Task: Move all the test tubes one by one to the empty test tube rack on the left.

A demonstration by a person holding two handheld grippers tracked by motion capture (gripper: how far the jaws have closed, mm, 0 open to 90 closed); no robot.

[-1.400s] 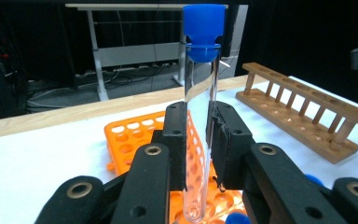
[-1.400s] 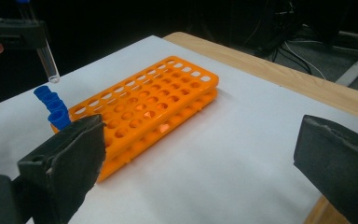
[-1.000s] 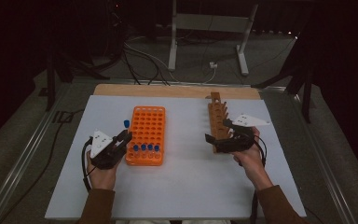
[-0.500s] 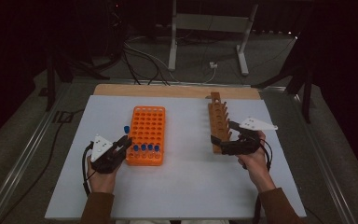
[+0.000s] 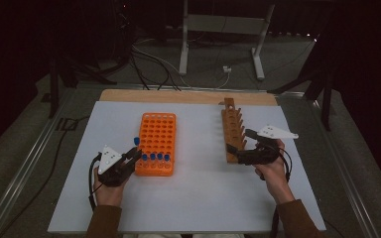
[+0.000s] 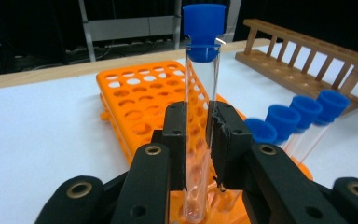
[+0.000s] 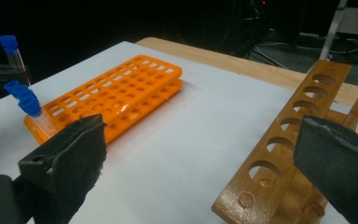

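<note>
A: Holding one capped tube (image 6: 200,112) upright, the left gripper (image 6: 200,140) is clamped on its glass just beside the orange rack (image 5: 158,139), near its front left corner. Upright probably eases dropping it into a hole.

B: Right gripper (image 7: 200,154)?

A: Jaws wide, nothing between them, at the near end of the wooden rack (image 7: 289,140), perhaps to steady it.

B: Count?

A: Four blue-capped tubes (image 5: 155,157) in the orange rack's front row, one in hand. Two racks.

The right hand-held gripper (image 5: 239,150) has slid down to the wooden rack's (image 5: 231,126) near end.
</note>
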